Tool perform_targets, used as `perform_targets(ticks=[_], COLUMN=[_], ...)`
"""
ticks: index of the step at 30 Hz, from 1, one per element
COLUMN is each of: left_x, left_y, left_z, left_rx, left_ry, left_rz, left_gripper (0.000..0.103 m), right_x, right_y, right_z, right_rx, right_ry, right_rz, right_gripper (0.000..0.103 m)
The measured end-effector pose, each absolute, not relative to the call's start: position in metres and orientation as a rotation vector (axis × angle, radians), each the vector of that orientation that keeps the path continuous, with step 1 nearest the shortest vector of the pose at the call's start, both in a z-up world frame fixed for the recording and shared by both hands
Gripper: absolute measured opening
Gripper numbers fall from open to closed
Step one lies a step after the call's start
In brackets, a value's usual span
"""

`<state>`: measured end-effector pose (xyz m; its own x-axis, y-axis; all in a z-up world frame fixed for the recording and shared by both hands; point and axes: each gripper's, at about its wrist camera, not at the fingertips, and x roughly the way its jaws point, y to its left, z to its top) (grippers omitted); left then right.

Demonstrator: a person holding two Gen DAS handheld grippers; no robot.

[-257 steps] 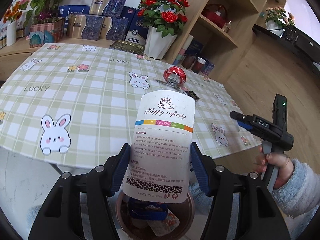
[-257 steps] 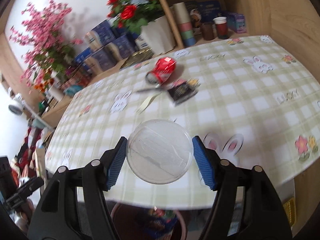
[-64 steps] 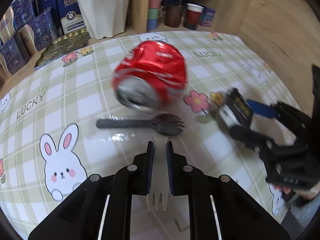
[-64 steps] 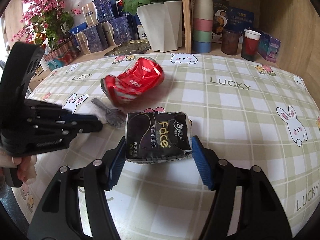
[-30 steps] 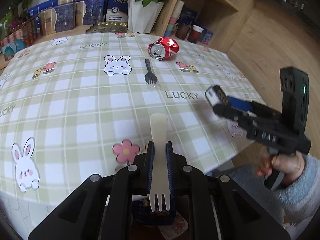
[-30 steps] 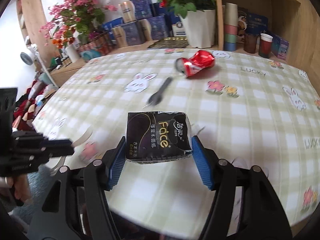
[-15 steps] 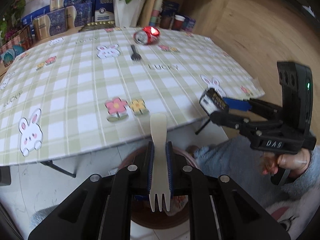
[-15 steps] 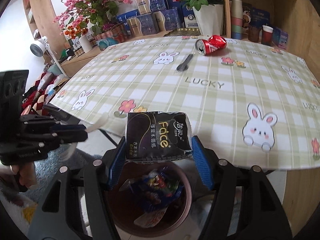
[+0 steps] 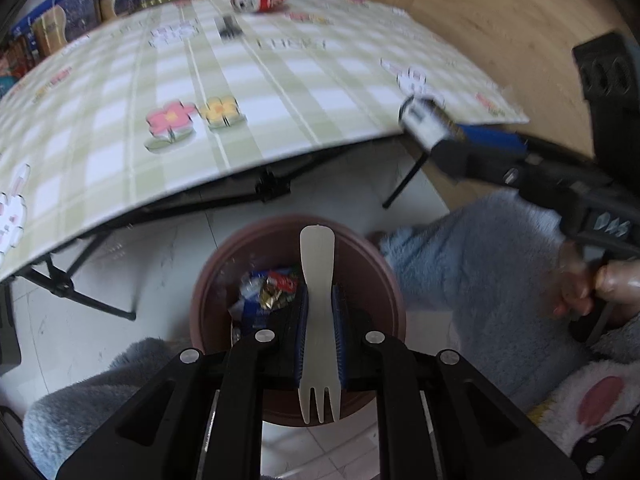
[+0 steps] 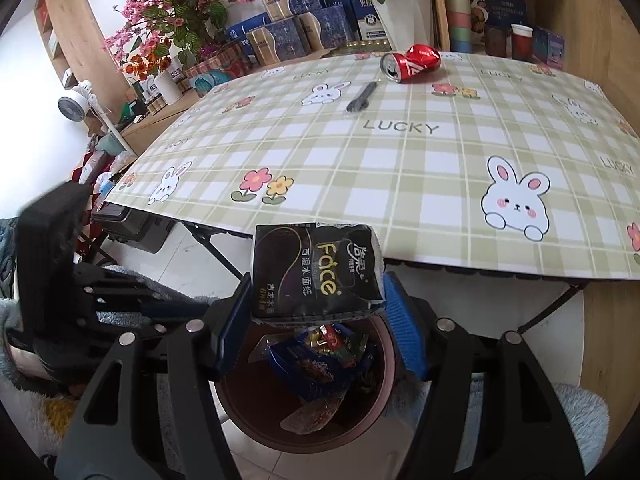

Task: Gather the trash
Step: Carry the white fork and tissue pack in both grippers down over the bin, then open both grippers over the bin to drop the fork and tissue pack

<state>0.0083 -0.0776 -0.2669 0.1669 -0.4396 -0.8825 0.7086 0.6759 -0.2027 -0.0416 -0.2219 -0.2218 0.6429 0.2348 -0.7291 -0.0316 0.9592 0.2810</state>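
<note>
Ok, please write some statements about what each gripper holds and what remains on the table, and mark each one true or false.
1. The left gripper is shut on a white plastic fork. True.
2. The right gripper is open and holds nothing. False: it is shut on a black tissue pack.
3. The brown trash bin is empty. False: wrappers lie inside it.
4. A crushed red can lies on the table. True.
5. A black fork lies on the table near the can. True.
6. The white fork is already in the bin. False: it is held above the bin.
</note>
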Motion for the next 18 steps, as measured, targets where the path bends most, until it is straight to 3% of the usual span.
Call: perform_targets(ticks=[9,13,15,17,18], left_x=[0.021,0.018,0.013,0.010,0.010], left_y=[-0.075,-0.071,-0.068,-0.064,-0.060], left_z=[-0.303,-0.295,-0.285,-0.276,-0.271], left_rx=[0.264,0.257,0.254,0.249,0.238], left_ry=[1.230,1.183,1.130,1.083,1.056], left_rz=[-0.794,-0.777,-0.776,-0.752,-0.731], left_gripper=[0.014,0.046,0.052,0.066,0.068], right_x=[-0.038,-0.036,-0.036,-0.036,-0.036], right_y=[-0.216,-0.215,-0.214,-0.212,-0.211], right_z=[-0.233,-0.237,-0.242,-0.246,-0.248], right_rx=[0.259,0.268,0.276,0.274,0.274], right_ry=[0.898,0.911,0.922,0.937,0.942], right_rz=[0.168,0.170,0.167,0.163,0.163], right_gripper=[0.064,0.064,0.064,0.064,0.064])
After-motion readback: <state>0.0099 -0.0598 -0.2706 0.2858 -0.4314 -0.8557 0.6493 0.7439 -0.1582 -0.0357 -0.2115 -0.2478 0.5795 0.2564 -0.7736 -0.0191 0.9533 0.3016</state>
